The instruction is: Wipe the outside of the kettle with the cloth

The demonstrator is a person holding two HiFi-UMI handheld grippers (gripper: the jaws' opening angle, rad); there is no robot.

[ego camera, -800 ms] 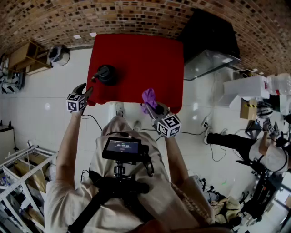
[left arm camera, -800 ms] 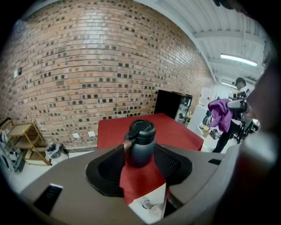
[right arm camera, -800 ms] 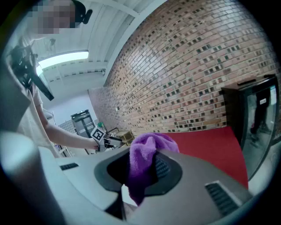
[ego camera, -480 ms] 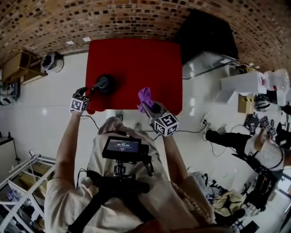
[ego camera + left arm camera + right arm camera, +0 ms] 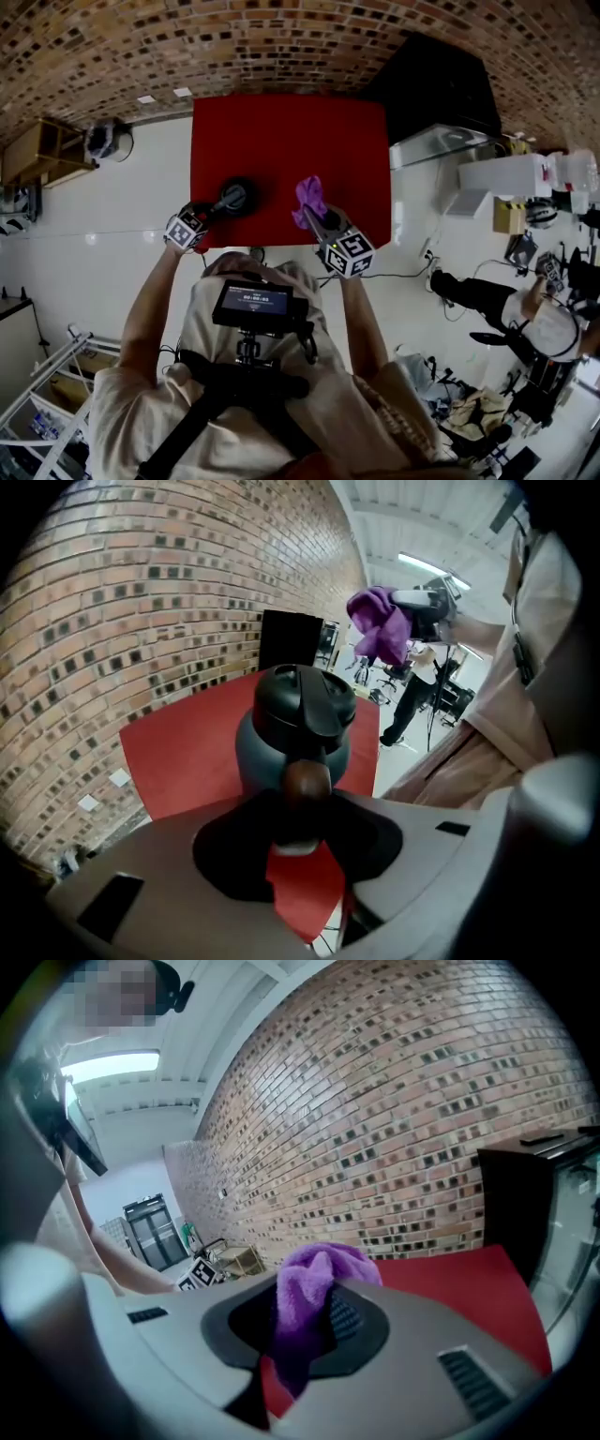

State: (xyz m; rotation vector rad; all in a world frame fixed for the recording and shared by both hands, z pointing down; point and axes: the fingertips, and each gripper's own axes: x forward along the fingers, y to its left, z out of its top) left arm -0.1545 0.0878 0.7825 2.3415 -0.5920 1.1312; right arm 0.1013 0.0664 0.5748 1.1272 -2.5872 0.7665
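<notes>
Left gripper (image 5: 204, 214) has come in from off the counter's (image 5: 291, 141) left edge to the kettle (image 5: 236, 196). Its jaws stand part-way closed, clamped on the brown tip of the handle (image 5: 305, 785). Kettle sits upright on the red counter, about 7 o'clock of its centre. Right gripper (image 5: 317, 214) has its jaws pinched tight on the purple cloth (image 5: 309, 192), held at the kettle's 3 o'clock, clear of it, not touching.
</notes>
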